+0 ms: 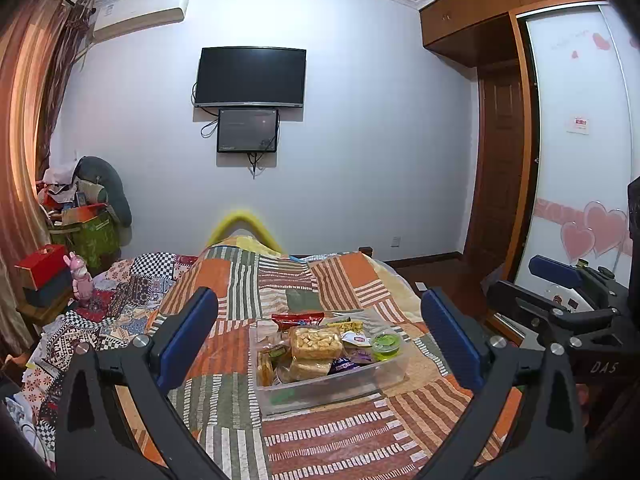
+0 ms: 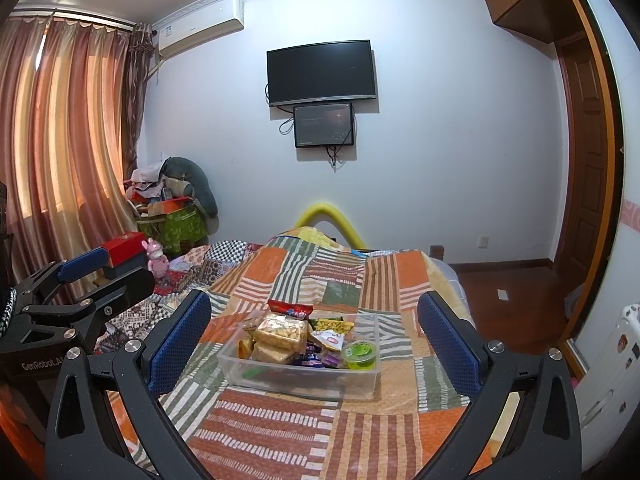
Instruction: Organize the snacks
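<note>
Where the white wall carries a dark television, a patchwork quilt covers the bed, with bare wood floor at its right edge. Near the quilt's middle sits a clear plastic bin full of snack packets. Both the left gripper and right gripper gape wide, empty, short of the bin.

Clear plastic bin of packaged snacks and a green jelly cup, upright mid-bed on the patchwork bedspread.
</note>
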